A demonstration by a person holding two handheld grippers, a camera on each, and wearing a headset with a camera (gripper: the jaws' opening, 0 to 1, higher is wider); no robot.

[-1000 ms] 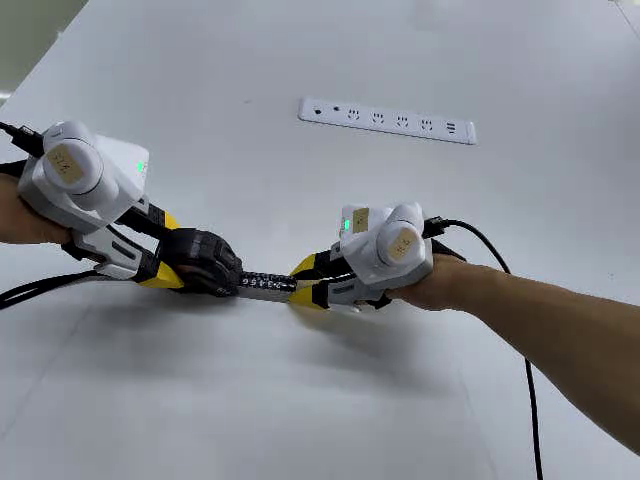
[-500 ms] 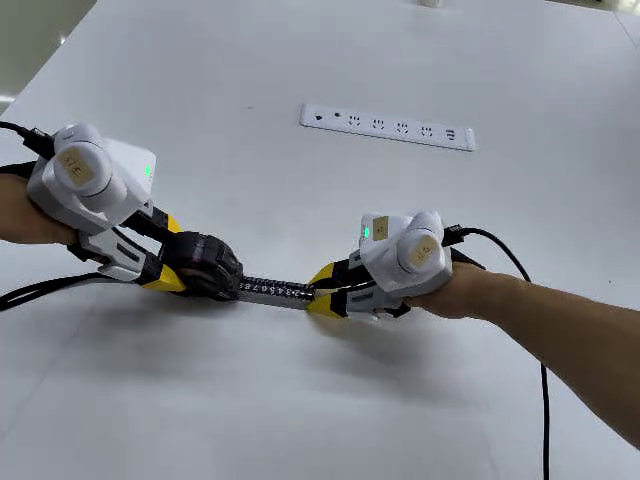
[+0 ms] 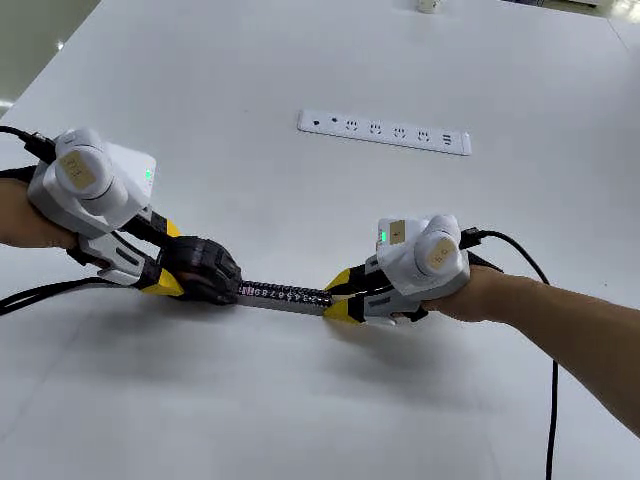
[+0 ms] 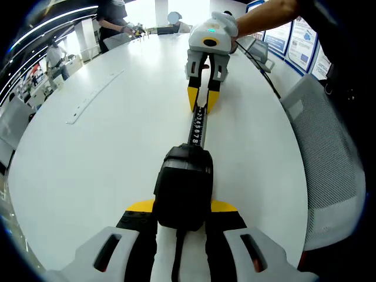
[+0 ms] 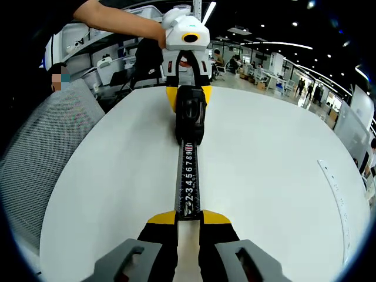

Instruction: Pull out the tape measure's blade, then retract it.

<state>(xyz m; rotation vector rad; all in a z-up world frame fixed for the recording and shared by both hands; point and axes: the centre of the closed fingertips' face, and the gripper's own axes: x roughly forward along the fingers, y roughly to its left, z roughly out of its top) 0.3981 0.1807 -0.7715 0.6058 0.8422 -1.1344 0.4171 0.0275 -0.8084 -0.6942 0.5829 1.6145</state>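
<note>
A black tape measure [image 3: 203, 270] lies on the white table, and my left gripper [image 3: 168, 284] is shut on its case [image 4: 183, 187]. Its numbered blade [image 3: 284, 294] runs out to the right along the table top. My right gripper [image 3: 339, 296] is shut on the blade's end [image 5: 189, 207]. In the right gripper view the case [image 5: 191, 114] sits straight ahead between the left gripper's yellow-tipped fingers [image 5: 171, 97]. In the left gripper view the blade [image 4: 198, 128] stretches away to the right gripper [image 4: 203, 101].
A white power strip [image 3: 383, 132] lies flat on the table behind the grippers. Black cables [image 3: 548, 430] trail from both grippers across the table. A grey mesh chair [image 4: 329, 147] stands at the table's edge. People stand in the room's background.
My right gripper has moved to the right with the blade's end, and more of the numbered blade lies drawn out of the case. The left gripper and the case have stayed in place.
</note>
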